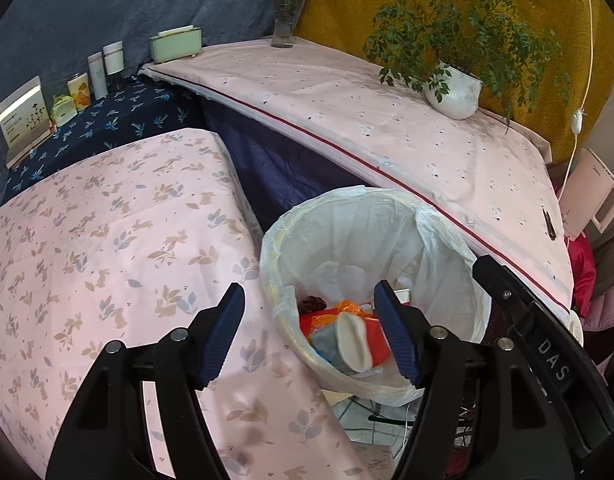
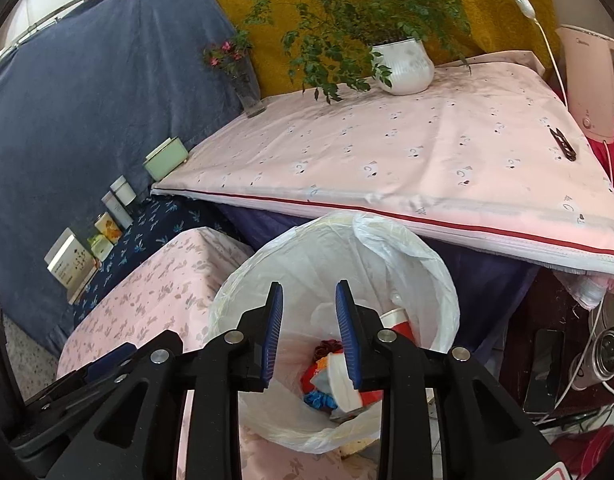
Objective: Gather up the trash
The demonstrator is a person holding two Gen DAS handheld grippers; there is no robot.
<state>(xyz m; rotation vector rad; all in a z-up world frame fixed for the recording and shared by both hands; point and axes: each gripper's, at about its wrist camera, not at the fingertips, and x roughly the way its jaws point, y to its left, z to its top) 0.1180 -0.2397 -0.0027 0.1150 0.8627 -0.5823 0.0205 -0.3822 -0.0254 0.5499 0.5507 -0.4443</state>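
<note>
Two grippers above one round bin lined with a white plastic bag, standing between a near-left bench under a pink leaf-print cloth and a far bench under a pale pink cloth with a red stripe. Left gripper with jaws wide open, nothing between the pads, over the bin's near-left rim. Right gripper with jaws partly open, also empty, over the bin's mouth. Inside the bin, at the bottom: mixed trash, red, orange, blue and white pieces, with a white paper cup against the right wall. On the far bench: a white pot with a green plant and a glass vase with pink flowers.
</note>
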